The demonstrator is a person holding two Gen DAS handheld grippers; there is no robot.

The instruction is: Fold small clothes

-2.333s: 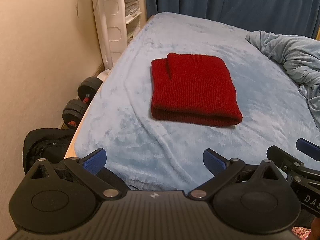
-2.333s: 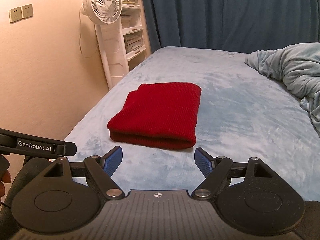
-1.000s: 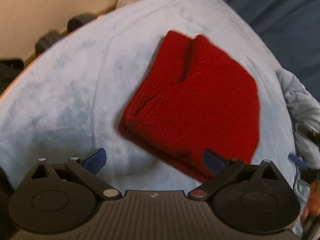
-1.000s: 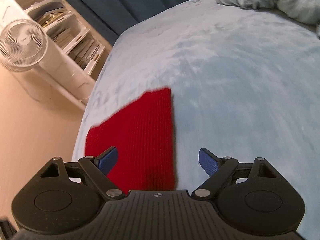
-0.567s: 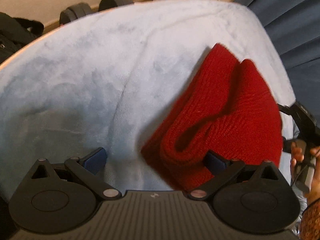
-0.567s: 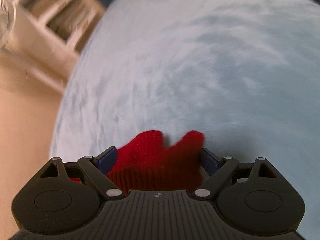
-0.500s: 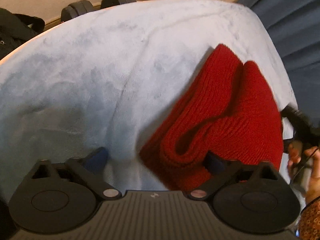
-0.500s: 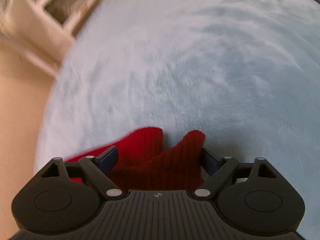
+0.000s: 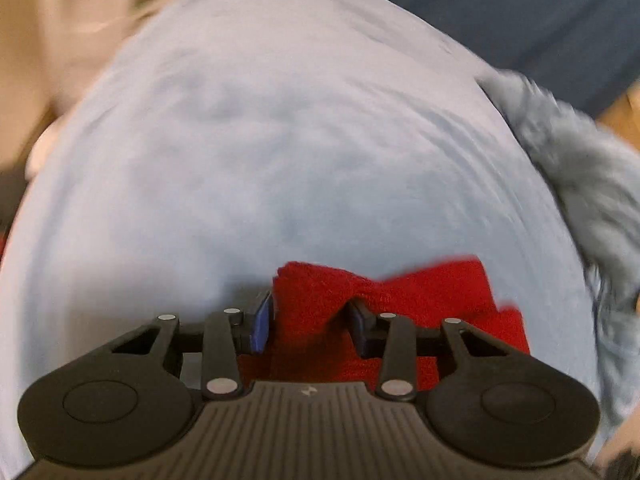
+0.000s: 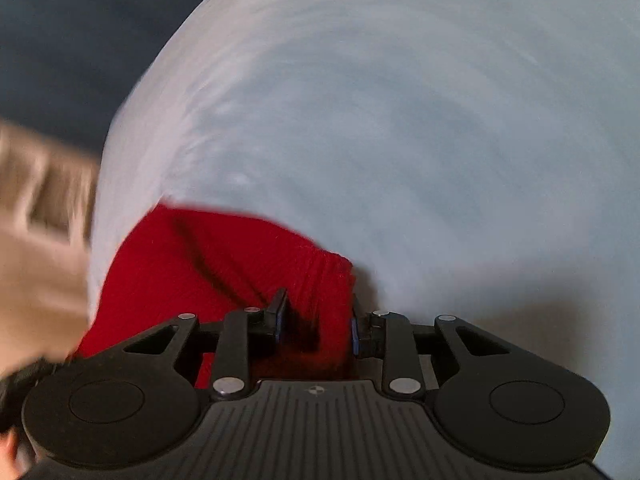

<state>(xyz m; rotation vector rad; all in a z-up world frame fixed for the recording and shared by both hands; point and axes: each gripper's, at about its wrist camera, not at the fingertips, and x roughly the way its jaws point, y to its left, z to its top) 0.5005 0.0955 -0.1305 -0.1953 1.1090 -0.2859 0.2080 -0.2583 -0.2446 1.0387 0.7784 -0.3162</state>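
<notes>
A red knit garment [image 9: 432,292] lies on the pale blue bed cover [image 9: 280,140]. In the left wrist view my left gripper [image 9: 309,322] has its jaws closing, and a bunched edge of the red knit is pinched between the blue pads. In the right wrist view the red knit garment [image 10: 192,264] spreads to the left over the bed cover [image 10: 400,120]. My right gripper [image 10: 317,322] is also closing, and its pads press on a corner of the knit. Both views are blurred by motion.
A crumpled grey-blue blanket [image 9: 580,168] lies at the right of the bed. A dark blue curtain [image 9: 520,8] hangs behind it. A beige wall [image 9: 48,40] runs along the bed's left edge, where the cover drops off.
Both grippers have come down onto the red knit and narrowed from wide open to pinching it. Both views have swung and rolled, and the knit is now bunched at the fingertips.
</notes>
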